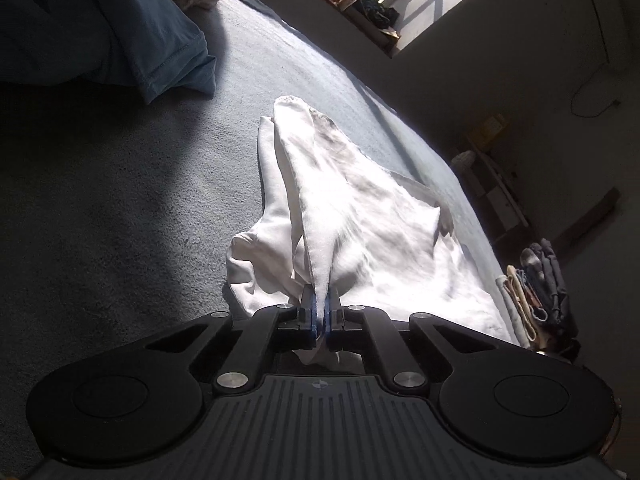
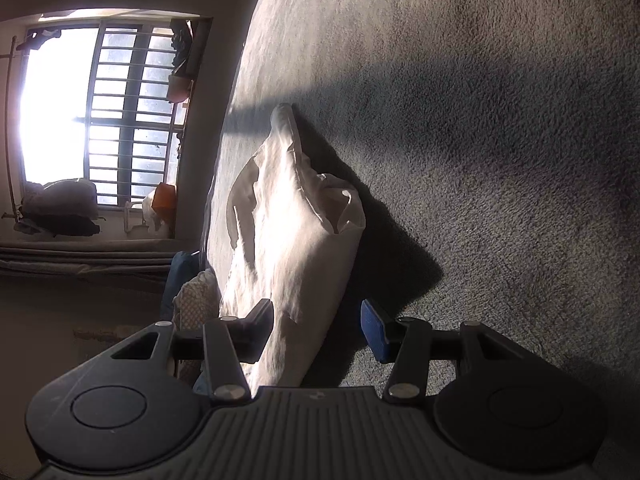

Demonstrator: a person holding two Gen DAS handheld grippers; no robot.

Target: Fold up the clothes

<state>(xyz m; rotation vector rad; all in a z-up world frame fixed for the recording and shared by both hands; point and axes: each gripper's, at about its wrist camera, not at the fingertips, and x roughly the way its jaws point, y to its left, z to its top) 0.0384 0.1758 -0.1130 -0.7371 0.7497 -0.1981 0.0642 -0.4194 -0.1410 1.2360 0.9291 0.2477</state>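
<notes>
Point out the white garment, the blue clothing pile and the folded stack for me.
white garment (image 1: 360, 216), left wrist view, on its sunlit middle.
blue clothing pile (image 1: 120, 28), left wrist view, on its upper folds.
folded stack (image 1: 536, 292), left wrist view, on its layered edges.

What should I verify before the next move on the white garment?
1. Left gripper clamped on the crumpled white cloth garment: ok, blue pads are shut on a pinched fold.
2. Right gripper gripping: not ok, jaws stand apart, with the cloth between them and a clear gap at the blue pad.
3. Garment laid flat: not ok, it is bunched and creased.
4. Free room on the grey fleecy blanket: ok, bare surface lies left of the garment.
5. Blue folded garment clear of the work: ok, it lies apart at the far left.
6. Which part of the garment is pinched: cannot tell.
</notes>
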